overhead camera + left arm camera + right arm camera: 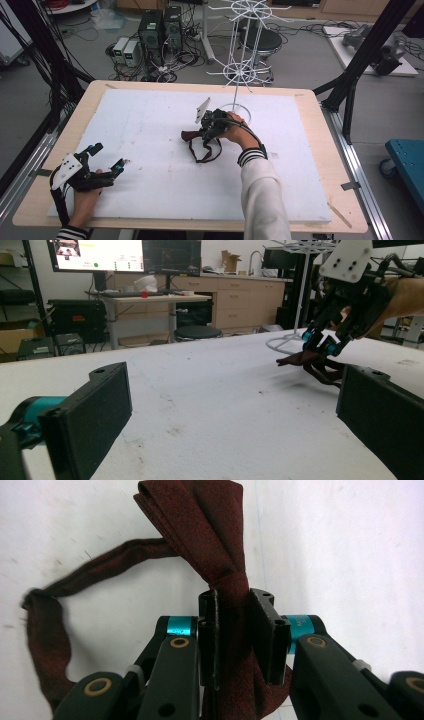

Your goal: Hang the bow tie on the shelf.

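- Table (320,165) with a white board (150,130) covering most of its top
- White wire rack (239,70) standing at the board's far edge, just behind the right hand
- Right gripper (235,625) near the board's middle, jaws clamped narrow on the knot of a dark red bow tie (200,530), which lies on the board with its strap (50,630) looping off to 1 side
- Left gripper (107,157) at the near left corner, well apart from the tie, its 2 jaws wide with nothing between them

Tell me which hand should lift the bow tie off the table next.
Right. The right gripper is already shut on the bow tie at its knot. The left gripper sits open near the table's near-left corner, far from it.
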